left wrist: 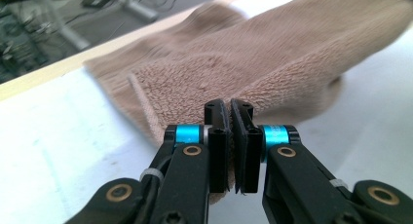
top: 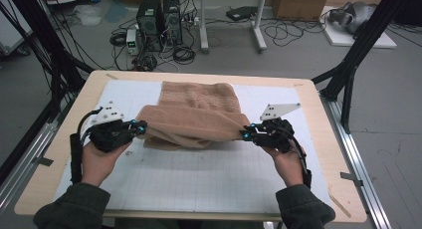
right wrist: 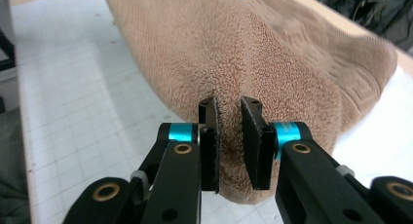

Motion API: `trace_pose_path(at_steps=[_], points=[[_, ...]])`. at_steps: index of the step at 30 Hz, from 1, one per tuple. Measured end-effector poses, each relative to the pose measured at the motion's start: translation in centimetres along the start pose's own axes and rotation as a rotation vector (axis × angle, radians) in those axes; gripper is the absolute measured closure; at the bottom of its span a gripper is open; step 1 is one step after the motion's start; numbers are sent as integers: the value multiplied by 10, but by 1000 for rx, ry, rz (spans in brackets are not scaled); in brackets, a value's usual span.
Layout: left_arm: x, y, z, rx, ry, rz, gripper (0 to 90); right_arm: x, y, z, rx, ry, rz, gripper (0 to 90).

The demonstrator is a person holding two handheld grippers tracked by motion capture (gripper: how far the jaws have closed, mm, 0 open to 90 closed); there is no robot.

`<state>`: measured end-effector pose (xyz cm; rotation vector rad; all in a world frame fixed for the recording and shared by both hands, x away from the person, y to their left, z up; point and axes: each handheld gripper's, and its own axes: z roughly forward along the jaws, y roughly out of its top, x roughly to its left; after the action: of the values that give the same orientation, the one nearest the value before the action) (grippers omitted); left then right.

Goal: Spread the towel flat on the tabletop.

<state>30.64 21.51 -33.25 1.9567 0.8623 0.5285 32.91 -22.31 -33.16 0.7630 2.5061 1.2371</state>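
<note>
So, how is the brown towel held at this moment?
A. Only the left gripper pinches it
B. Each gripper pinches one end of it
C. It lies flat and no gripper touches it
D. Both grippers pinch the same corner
B: the left gripper is clamped on one end of the brown towel and the right gripper on the opposite end, so the cloth spans between them above the table.

Gridded mat, wooden table, perhaps computer towers behind.
</note>
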Motion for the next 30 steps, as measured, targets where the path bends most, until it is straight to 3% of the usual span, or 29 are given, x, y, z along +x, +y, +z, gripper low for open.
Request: trace_pose_path(at_steps=[3, 5, 7, 8, 12, 13, 15, 16, 17, 18, 19, 23, 26, 28, 30], points=[[12, -2, 29, 51, 38, -23, 858, -14, -2, 20, 50, -20, 33, 791], [22, -3, 51, 76, 56, -68, 857, -19, -2, 28, 68, -29, 45, 790], [30, -6, 72, 97, 66, -105, 857, -35, -5, 50, 103, -12, 116, 788], [36, -12, 90, 136, 59, -142, 857, -40, -7, 56, 116, -21, 126, 788], [43, -19, 106, 186, 34, -174, 851, -54, -15, 70, 156, -20, 166, 773], [43, -20, 107, 185, 31, -173, 842, -58, -17, 73, 159, -16, 186, 762], [42, -18, 102, 171, 29, -151, 686, -60, -18, 73, 144, -27, 183, 681], [41, -16, 98, 165, 37, -144, 686, -60, -18, 73, 144, -27, 183, 681], [41, -15, 92, 155, 41, -141, 513, -58, -17, 66, 112, -5, 176, 669], [41, -13, 85, 140, 40, -149, 513, -58, -17, 66, 112, -5, 176, 669], [40, -12, 78, 131, 25, -139, 429, -54, -14, 55, 76, -13, 164, 652], [32, -10, 50, 84, -14, -103, 395, -44, -11, 40, 31, -21, 136, 635], [23, -11, 34, 65, -25, -63, 381, -31, -8, 25, 11, -53, 79, 621], [16, -16, 28, 57, -50, -63, 382, -25, -9, 18, -10, -51, 64, 618], [7, -24, 27, 66, -71, -36, 444, -12, -14, 16, -33, -16, 18, 620]])
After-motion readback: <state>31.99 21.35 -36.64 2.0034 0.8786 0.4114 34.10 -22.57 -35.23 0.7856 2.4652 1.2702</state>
